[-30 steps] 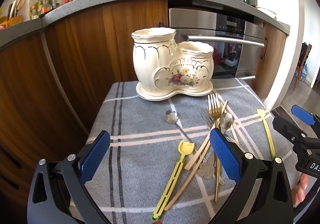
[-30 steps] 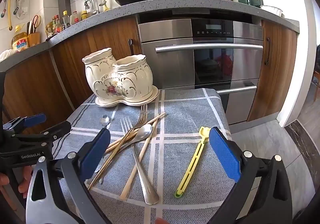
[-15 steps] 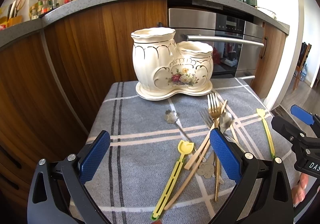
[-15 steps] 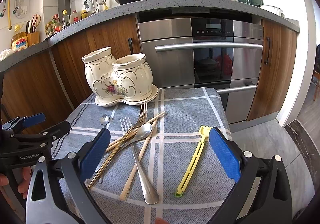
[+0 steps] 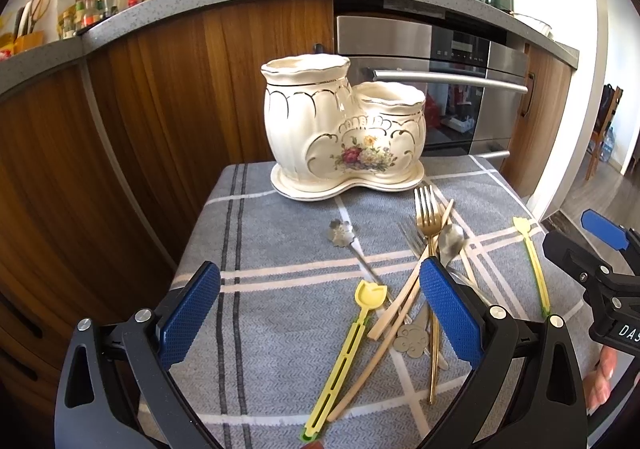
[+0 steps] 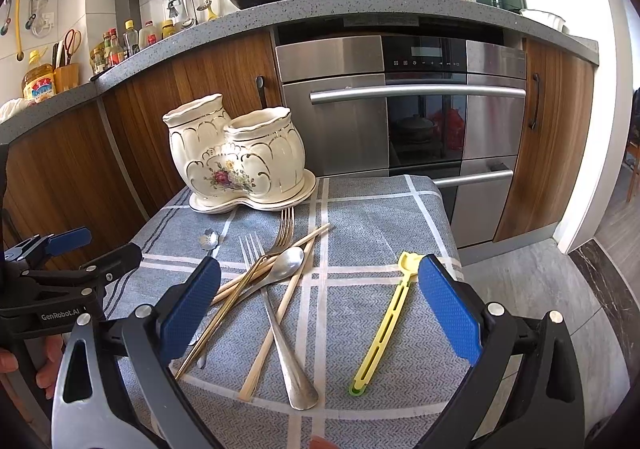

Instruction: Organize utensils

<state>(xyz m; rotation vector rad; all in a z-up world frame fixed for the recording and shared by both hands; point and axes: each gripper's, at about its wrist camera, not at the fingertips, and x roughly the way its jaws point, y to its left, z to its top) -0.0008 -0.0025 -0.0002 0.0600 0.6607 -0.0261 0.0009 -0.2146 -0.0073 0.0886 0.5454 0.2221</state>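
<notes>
While both cups of the ceramic utensil holder (image 5: 344,137) appear empty, nothing can be judged as sorted. Forks, spoons, chopsticks (image 6: 280,313) and two yellow picks (image 5: 344,349) are scattered on the tabletop's checked cloth (image 6: 368,217). The left gripper (image 5: 320,313) and right gripper (image 6: 320,309) are held above them, jaws spread, nothing gripped.

Utensils (image 6: 276,281) loose, crisscrossed on cloth; cream holder (image 6: 236,157) upright behind.

left gripper (image 5: 320,313) fingers spread wide, right gripper (image 6: 320,309) likewise
</notes>
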